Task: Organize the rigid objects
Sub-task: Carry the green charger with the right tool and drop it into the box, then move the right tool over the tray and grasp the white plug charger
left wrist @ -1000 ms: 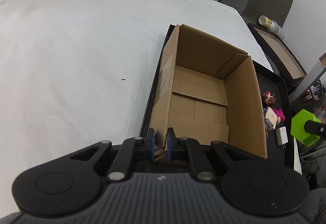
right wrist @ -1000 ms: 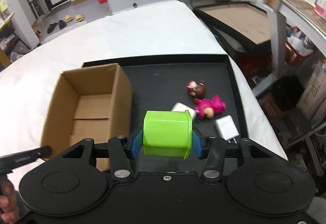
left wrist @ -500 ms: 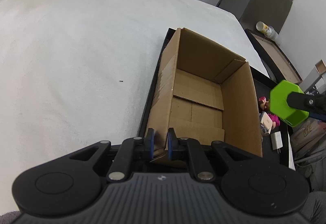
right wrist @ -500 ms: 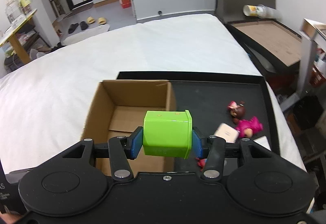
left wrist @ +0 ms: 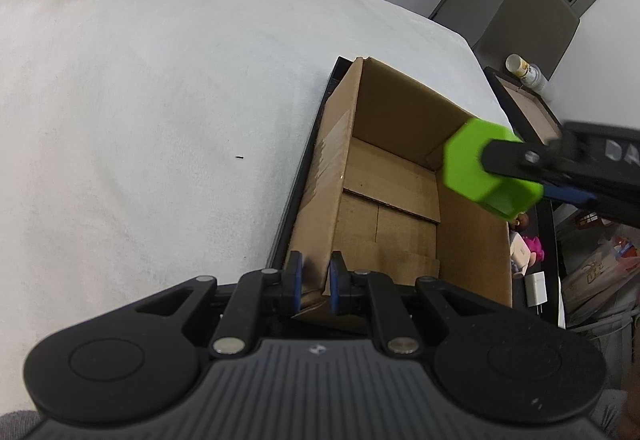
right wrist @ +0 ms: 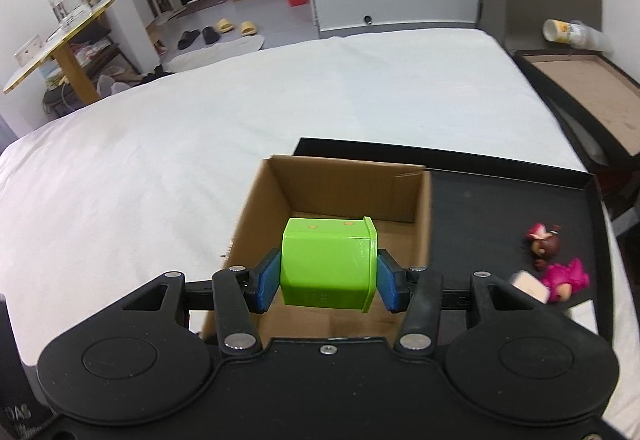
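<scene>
An open cardboard box [left wrist: 384, 195] stands at the left end of a black tray [right wrist: 520, 199]; it also shows in the right wrist view [right wrist: 348, 191]. My left gripper [left wrist: 314, 282] is shut on the box's near left corner wall. My right gripper [right wrist: 328, 280] is shut on a green hexagonal container [right wrist: 330, 266] and holds it above the box opening; the container also shows in the left wrist view [left wrist: 484, 171] over the box's right wall. The box looks empty inside.
On the tray right of the box lie a small brown-haired doll [right wrist: 544, 244], a pink doll [right wrist: 566, 278], a white block [right wrist: 528, 286] and a white charger [left wrist: 536, 290]. The tray sits on a white padded table [left wrist: 140, 119]. Another tray [right wrist: 588, 87] stands at the far right.
My right gripper has carried the green container left from over the tray to above the box opening. My left gripper has kept its hold on the box corner.
</scene>
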`<state>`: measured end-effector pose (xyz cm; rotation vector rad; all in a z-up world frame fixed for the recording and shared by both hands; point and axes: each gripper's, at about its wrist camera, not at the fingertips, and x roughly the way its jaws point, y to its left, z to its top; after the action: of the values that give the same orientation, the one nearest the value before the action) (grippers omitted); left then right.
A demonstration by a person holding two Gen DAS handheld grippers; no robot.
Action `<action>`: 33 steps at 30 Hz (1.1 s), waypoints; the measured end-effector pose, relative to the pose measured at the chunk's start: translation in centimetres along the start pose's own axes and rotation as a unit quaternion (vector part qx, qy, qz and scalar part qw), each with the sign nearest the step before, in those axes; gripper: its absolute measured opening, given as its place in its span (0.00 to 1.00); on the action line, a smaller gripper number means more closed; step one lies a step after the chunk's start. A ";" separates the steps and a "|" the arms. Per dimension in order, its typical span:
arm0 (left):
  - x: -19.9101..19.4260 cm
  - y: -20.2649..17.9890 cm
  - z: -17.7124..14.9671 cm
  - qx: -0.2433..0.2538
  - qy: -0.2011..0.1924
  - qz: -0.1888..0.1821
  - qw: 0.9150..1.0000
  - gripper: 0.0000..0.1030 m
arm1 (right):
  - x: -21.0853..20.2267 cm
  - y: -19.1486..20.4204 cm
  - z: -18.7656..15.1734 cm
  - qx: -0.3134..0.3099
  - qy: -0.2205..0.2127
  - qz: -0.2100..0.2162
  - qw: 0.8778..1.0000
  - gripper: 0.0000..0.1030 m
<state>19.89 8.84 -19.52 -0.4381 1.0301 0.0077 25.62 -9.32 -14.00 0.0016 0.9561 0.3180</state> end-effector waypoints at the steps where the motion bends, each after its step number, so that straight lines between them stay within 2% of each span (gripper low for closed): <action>1: 0.0 0.0 0.0 0.000 0.000 0.000 1.000 0.12 | 0.3 0.3 0.1 -0.003 0.001 0.002 1.000 0.47; 7: 0.2 0.4 0.0 0.000 -0.001 -0.009 1.000 0.12 | 2.2 1.5 1.2 -0.017 0.014 0.003 1.000 0.47; 11: 0.3 0.7 0.1 -0.004 -0.001 -0.017 1.000 0.12 | 2.9 1.7 2.2 -0.017 0.008 -0.003 1.000 0.47; 13: 0.3 0.7 0.1 -0.001 -0.001 -0.019 1.000 0.13 | 3.0 1.8 2.7 -0.012 0.004 0.007 1.000 0.49; 16: 0.3 0.8 0.1 -0.002 -0.001 -0.022 1.000 0.13 | 2.4 1.6 3.1 -0.004 -0.010 0.009 1.000 0.51; 23: 0.2 1.1 0.3 -0.014 0.004 -0.028 1.000 0.13 | 0.6 -0.2 2.3 0.017 -0.012 0.012 1.000 0.52; 33: 0.2 0.5 0.4 -0.010 0.005 -0.015 1.000 0.13 | -2.0 -2.6 0.5 0.034 -0.012 0.007 0.999 0.56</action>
<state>20.19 9.42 -19.71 -0.4713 1.0337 -0.0114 25.69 -12.30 -12.50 0.0749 0.9440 0.2978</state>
